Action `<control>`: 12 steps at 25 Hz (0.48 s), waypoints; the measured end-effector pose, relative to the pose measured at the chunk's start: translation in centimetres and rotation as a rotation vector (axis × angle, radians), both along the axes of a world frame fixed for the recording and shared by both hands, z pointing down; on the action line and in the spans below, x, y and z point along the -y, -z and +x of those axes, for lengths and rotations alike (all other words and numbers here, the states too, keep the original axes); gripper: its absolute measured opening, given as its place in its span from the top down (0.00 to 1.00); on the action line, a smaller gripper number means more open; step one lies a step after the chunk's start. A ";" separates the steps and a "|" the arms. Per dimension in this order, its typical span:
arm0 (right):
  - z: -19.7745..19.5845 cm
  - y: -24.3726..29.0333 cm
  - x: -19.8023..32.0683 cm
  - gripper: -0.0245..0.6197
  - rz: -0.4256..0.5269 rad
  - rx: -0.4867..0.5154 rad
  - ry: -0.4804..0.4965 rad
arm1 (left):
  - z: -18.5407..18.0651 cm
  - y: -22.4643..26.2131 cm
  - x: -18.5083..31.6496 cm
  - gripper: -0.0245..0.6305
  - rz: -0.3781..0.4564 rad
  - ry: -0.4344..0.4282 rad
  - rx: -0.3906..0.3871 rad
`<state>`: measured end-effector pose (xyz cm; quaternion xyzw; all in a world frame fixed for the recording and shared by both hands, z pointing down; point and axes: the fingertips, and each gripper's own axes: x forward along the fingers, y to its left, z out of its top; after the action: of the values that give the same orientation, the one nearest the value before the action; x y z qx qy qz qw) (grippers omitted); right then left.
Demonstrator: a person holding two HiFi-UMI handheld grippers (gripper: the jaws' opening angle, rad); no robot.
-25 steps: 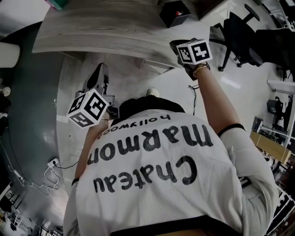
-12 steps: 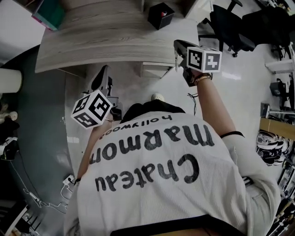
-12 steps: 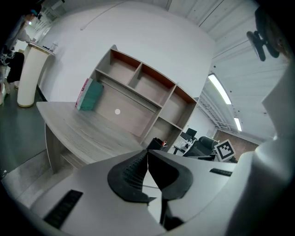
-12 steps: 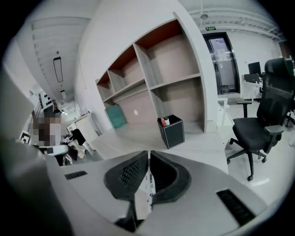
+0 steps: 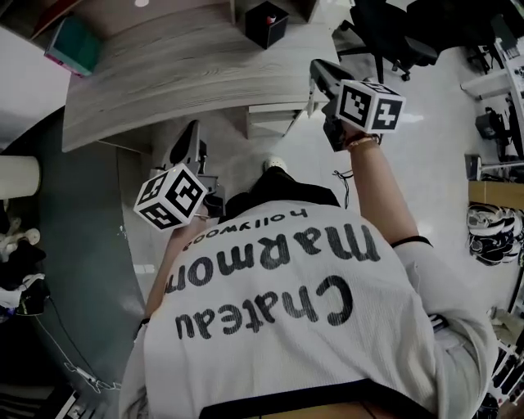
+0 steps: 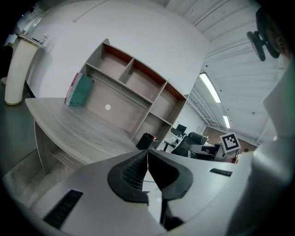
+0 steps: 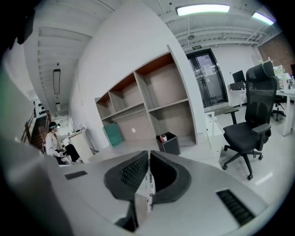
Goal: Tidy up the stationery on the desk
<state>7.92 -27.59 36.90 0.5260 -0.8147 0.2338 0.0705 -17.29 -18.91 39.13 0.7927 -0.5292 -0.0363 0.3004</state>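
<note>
My right gripper [image 5: 316,74] is raised beside the right end of the grey wooden desk [image 5: 188,65]. In the right gripper view its jaws [image 7: 149,157] are shut on a thin white item with black barcode print [image 7: 148,184]. A black pen holder [image 5: 265,23] with a red and a white thing in it stands at the back of the desk and also shows ahead of both grippers [image 7: 168,143] [image 6: 146,140]. My left gripper [image 5: 190,132] hovers lower, in front of the desk's near edge. Its pads [image 6: 147,154] are shut together with nothing between them.
A teal box [image 5: 72,45] stands at the desk's far left, against a shelf unit [image 6: 133,87]. Black office chairs [image 7: 251,129] stand on the pale floor to the right. A seated person [image 7: 57,145] shows far left in the right gripper view. A white cylinder [image 6: 16,69] stands left of the desk.
My right gripper has lifted and rolled with the white item still in it. The left gripper has risen slightly. The desk has shifted in the head view.
</note>
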 end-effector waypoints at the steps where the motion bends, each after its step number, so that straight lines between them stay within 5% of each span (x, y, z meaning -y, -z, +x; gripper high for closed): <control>1: 0.0 0.3 0.1 0.92 0.006 0.001 -0.003 | 0.0 -0.2 0.2 0.94 -0.006 -0.002 -0.002; 12: -0.1 2.9 5.6 0.92 0.075 0.007 0.014 | 0.4 -0.1 4.9 0.94 -0.018 0.023 -0.009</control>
<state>7.84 -33.16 34.03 0.5218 -0.8268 0.2041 0.0495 -16.90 -23.77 39.18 0.7837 -0.5372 -0.0382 0.3095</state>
